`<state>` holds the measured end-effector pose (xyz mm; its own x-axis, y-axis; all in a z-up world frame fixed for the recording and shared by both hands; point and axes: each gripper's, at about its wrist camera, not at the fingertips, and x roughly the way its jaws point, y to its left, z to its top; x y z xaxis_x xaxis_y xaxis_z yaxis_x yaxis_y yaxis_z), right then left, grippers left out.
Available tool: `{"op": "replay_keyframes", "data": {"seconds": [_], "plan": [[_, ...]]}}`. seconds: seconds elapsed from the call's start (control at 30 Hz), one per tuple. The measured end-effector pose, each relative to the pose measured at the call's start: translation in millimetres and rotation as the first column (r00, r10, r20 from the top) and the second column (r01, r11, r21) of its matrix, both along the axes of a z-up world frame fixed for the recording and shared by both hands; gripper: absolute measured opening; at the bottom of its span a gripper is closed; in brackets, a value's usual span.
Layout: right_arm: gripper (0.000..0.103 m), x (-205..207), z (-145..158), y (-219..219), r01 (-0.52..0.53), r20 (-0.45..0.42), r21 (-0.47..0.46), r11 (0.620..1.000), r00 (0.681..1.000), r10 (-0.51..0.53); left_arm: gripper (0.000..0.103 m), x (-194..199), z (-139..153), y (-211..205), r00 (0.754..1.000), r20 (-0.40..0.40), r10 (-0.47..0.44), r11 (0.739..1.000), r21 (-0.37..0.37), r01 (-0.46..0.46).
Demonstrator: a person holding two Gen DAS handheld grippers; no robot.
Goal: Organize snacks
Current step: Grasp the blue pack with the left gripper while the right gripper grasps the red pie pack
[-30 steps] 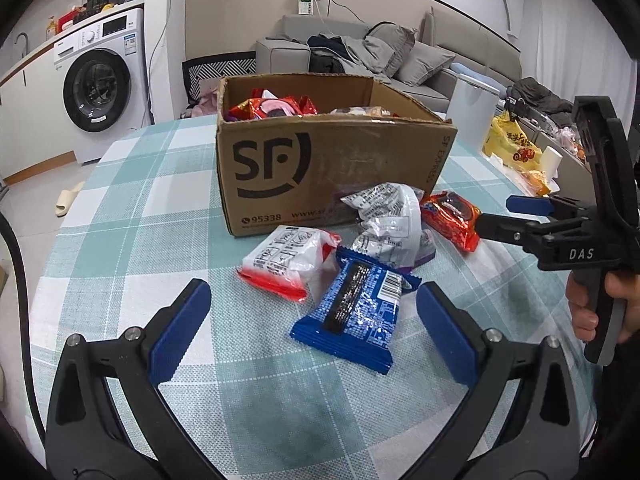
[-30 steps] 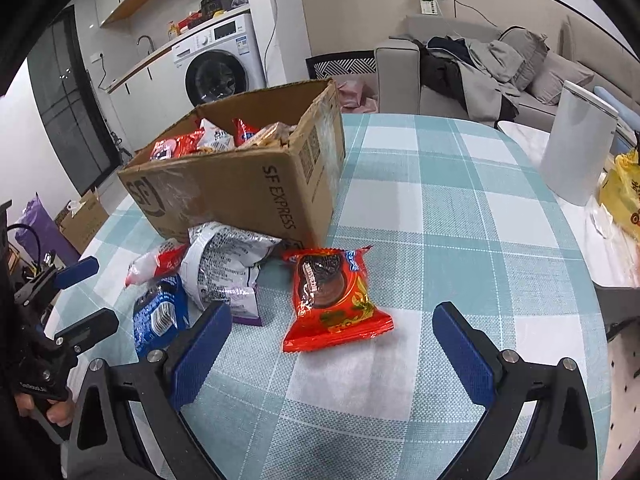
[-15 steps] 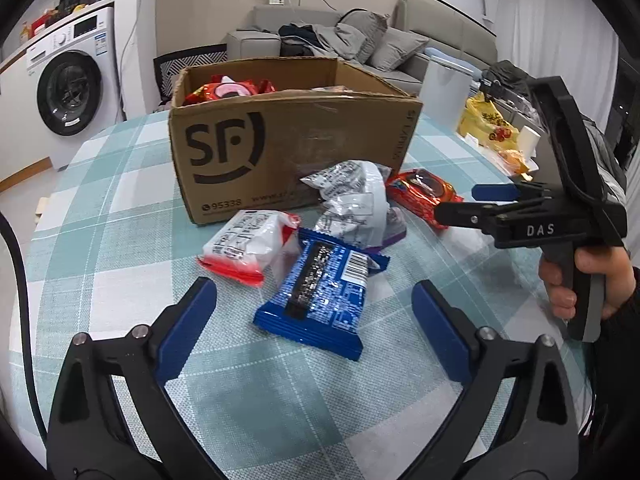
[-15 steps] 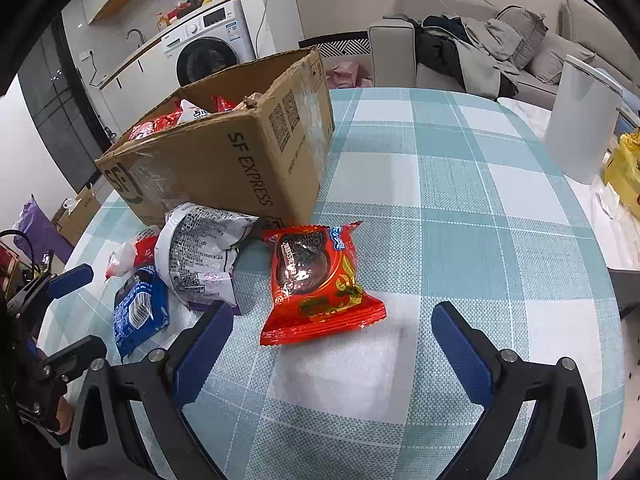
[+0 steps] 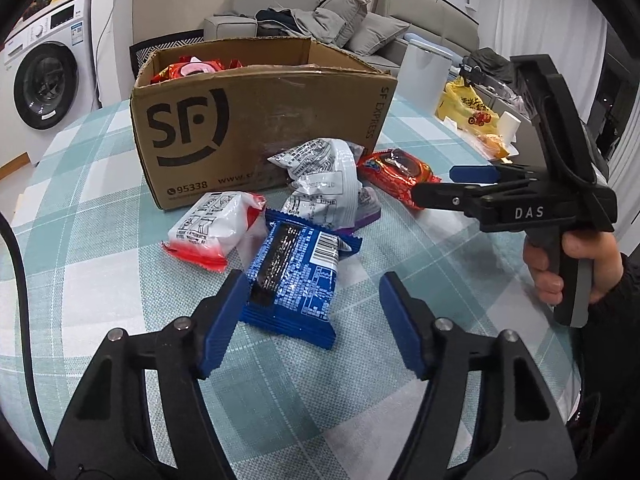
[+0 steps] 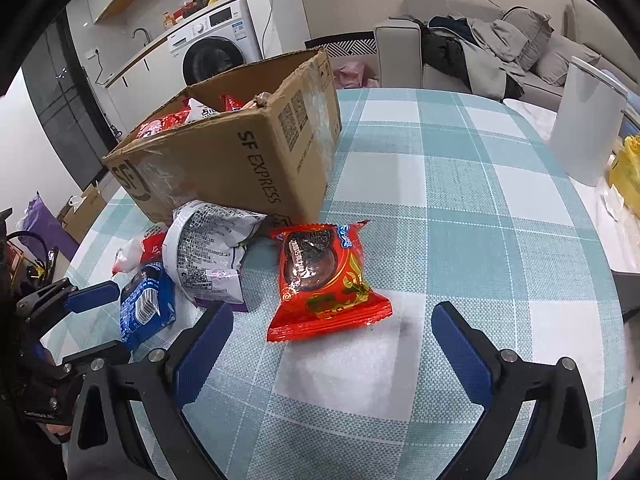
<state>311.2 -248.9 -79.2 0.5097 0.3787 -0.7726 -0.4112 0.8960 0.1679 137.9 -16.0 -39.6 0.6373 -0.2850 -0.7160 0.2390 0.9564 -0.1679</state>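
An open cardboard box (image 5: 260, 120) with snacks inside stands on the checked tablecloth. In front of it lie a blue packet (image 5: 296, 272), a white-and-red packet (image 5: 212, 232), a crumpled silver packet (image 5: 324, 184) and an orange biscuit packet (image 6: 324, 280). My left gripper (image 5: 312, 320) hangs low over the blue packet's near end. Its jaws are closing, the packet lies between them, and the right pad stands clear of it. My right gripper (image 6: 332, 352) is wide open just short of the orange packet, with nothing between its fingers.
A white bin (image 6: 584, 128) and a yellow bag (image 5: 472, 112) stand past the table's right edge. A sofa with clothes and a washing machine lie beyond the table. Bare cloth shows right of the orange packet.
The left jaws have narrowed and the left gripper has come closer to the blue packet. The right gripper has stayed wide open near the orange packet.
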Motion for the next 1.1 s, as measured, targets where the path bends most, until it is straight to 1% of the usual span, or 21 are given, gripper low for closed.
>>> {"op": "replay_keyframes", "data": {"seconds": [0.17, 0.37, 0.53, 0.63, 0.73, 0.8, 0.87, 0.93, 0.97, 1.0, 1.07, 1.1], "plan": [[0.102, 1.4, -1.2, -0.7, -0.003, -0.004, 0.001, 1.000, 1.000, 0.003, 0.066, 11.0, -2.4, -3.6, 1.000, -0.023, 0.016, 1.000, 0.011, -0.016], [0.102, 9.8, -6.3, -0.8, 0.007, -0.022, 0.000, 1.000, 1.000, -0.007, 0.066, 22.1, -1.2, -10.4, 0.999, -0.030, 0.020, 0.999, 0.026, -0.019], [0.101, 19.8, -10.7, 6.6, 0.000, -0.027, -0.032, 0.999, 1.000, -0.001, 0.066, 27.0, -2.2, -15.8, 0.999, -0.028, 0.018, 0.998, 0.053, -0.016], [0.096, 25.1, -13.1, 10.0, -0.001, -0.027, -0.045, 0.999, 1.000, 0.000, 0.066, 26.8, -4.1, -19.2, 1.000, -0.026, 0.015, 0.997, 0.070, -0.013], [0.090, 29.3, -13.3, 9.7, 0.004, -0.027, -0.034, 0.999, 1.000, -0.005, 0.066, 27.7, -5.4, -21.2, 1.000, -0.026, 0.012, 0.997, 0.082, -0.010], [0.082, 30.9, -13.0, 8.8, 0.011, -0.026, -0.036, 0.999, 1.000, -0.012, 0.066, 28.9, -7.6, -23.2, 0.999, -0.031, 0.010, 0.996, 0.085, -0.008], [0.078, 31.6, -12.4, 9.3, 0.007, -0.025, -0.038, 0.999, 1.000, -0.008, 0.066, 29.3, -10.1, -24.8, 0.999, -0.037, 0.006, 0.996, 0.092, -0.003], [0.073, 30.6, -11.5, 10.6, 0.001, -0.022, -0.037, 0.999, 1.000, -0.001, 0.066, 30.2, -12.7, -26.3, 0.999, -0.042, 0.004, 0.995, 0.099, 0.000], [0.067, 29.9, -11.2, 12.1, -0.007, -0.019, -0.041, 0.999, 1.000, 0.006, 0.066, 31.1, -13.8, -27.4, 0.999, -0.045, 0.003, 0.995, 0.101, 0.002], [0.061, 28.3, -10.8, 13.3, -0.013, -0.016, -0.045, 0.999, 1.000, 0.012, 0.065, 31.3, -14.6, -28.3, 0.999, -0.047, 0.001, 0.995, 0.104, 0.004], [0.059, 25.3, -10.0, 14.9, -0.023, -0.009, -0.051, 0.998, 1.000, 0.022, 0.056, 31.0, -16.9, -27.8, 0.999, -0.051, -0.008, 0.994, 0.106, 0.013], [0.058, 23.1, -9.7, 15.0, -0.027, -0.004, -0.050, 0.998, 1.000, 0.027, 0.056, 31.1, -17.4, -28.5, 0.999, -0.052, -0.012, 0.994, 0.105, 0.017]]}}
